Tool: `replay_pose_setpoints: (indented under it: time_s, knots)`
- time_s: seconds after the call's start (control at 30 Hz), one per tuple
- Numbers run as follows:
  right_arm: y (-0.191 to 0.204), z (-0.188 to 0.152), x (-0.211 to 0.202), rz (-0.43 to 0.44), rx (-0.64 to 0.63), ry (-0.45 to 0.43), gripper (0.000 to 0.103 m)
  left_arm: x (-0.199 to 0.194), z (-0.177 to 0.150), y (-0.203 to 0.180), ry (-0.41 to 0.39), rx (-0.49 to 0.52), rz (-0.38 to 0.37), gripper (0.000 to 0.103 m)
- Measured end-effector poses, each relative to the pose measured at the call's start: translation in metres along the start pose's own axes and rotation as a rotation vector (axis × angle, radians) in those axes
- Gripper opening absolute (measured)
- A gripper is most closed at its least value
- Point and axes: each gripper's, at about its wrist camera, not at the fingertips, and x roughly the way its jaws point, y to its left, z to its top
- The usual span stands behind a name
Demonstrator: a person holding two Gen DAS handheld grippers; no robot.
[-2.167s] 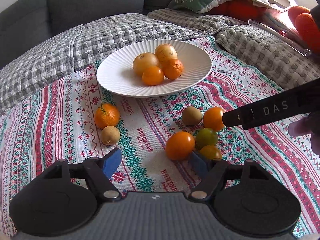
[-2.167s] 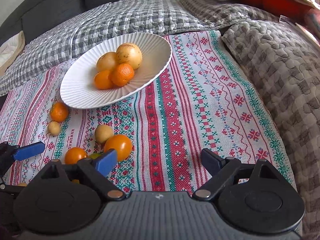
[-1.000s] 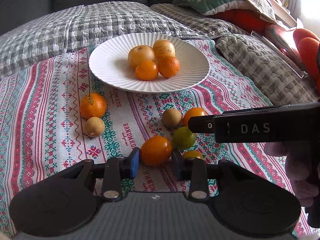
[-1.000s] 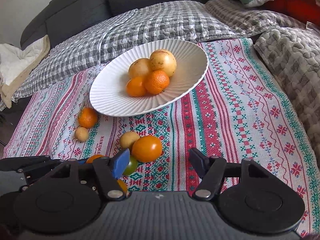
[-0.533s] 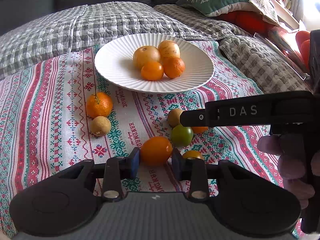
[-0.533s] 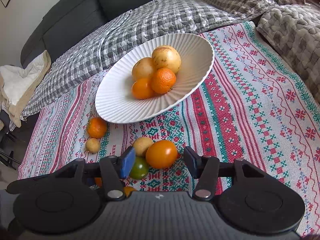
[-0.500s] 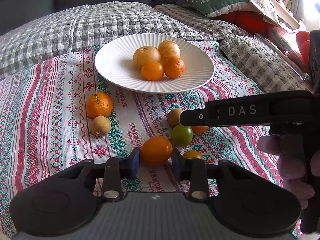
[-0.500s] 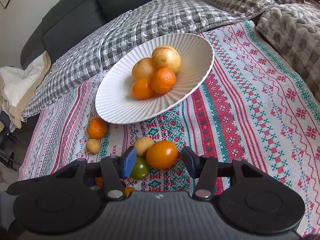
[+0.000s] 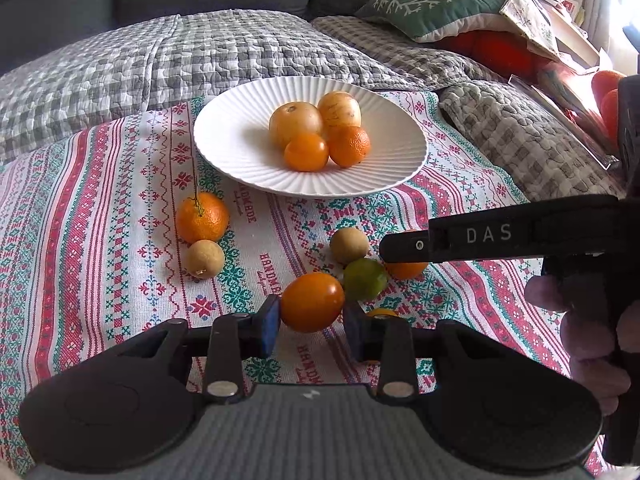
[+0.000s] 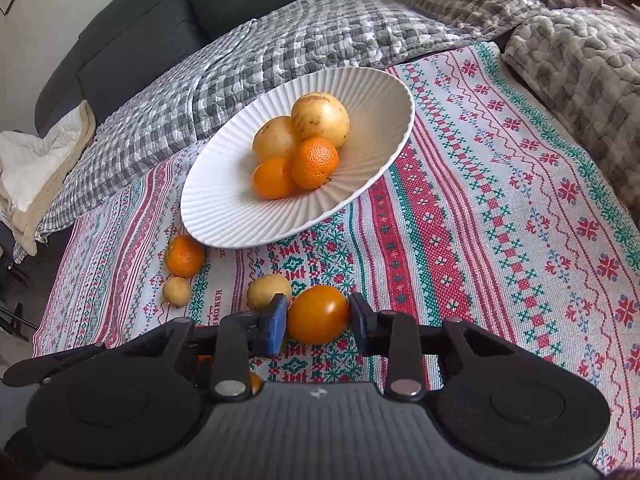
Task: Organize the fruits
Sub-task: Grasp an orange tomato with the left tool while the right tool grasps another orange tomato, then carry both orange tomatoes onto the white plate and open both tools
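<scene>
My left gripper [image 9: 310, 326] is shut on a smooth orange fruit [image 9: 311, 302] and holds it just above the patterned cloth. My right gripper [image 10: 319, 322] has its pads against another smooth orange fruit [image 10: 318, 314] on the cloth; its arm [image 9: 500, 236] crosses the left wrist view from the right. A white ribbed plate [image 9: 232, 140], also in the right wrist view [image 10: 224, 208], holds two yellow fruits, a mandarin and a small orange fruit. A green fruit [image 9: 365, 279] and a tan fruit [image 9: 349, 245] lie beside the held fruits.
A mandarin with a stem [image 9: 202, 217] and a small tan fruit [image 9: 204, 259] lie left of the plate on the striped cloth [image 9: 100, 240]. Grey quilted blankets [image 9: 200, 52] and cushions [image 9: 440, 8] surround the cloth. A sofa back [image 10: 160, 24] stands behind.
My right gripper has closed in from open onto the orange fruit by the tan one. My left gripper stays shut on its fruit and has lifted it slightly.
</scene>
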Motion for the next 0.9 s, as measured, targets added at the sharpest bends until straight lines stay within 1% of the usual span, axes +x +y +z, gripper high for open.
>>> replay_pose_setpoints:
  time_s: [0.27,0.4,0.53,0.63,0.77,0.9]
  knots:
    - [-0.008,0.002,-0.014,0.003,0.037,-0.015,0.030,-0.011,0.007,0.001,-0.035,-0.027,-0.015,0.025]
    - [-0.008,0.007,-0.026,0.026,0.052,-0.058,0.030,-0.017,0.013,-0.001,-0.068,-0.040,-0.029,0.025]
    - [-0.009,0.013,-0.033,0.047,0.075,-0.095,0.030,-0.017,0.021,-0.004,-0.090,-0.025,-0.017,0.025]
    - [-0.009,0.019,-0.037,0.049,0.058,-0.124,0.030,-0.014,0.029,-0.003,-0.106,-0.031,-0.007,0.025]
    - [-0.011,0.028,-0.035,0.041,0.043,-0.152,0.030,-0.005,0.041,-0.003,-0.109,-0.052,-0.024,0.025]
    - [-0.010,0.039,-0.028,0.020,0.008,-0.171,0.030,0.005,0.052,-0.008,-0.114,-0.039,-0.037,0.025]
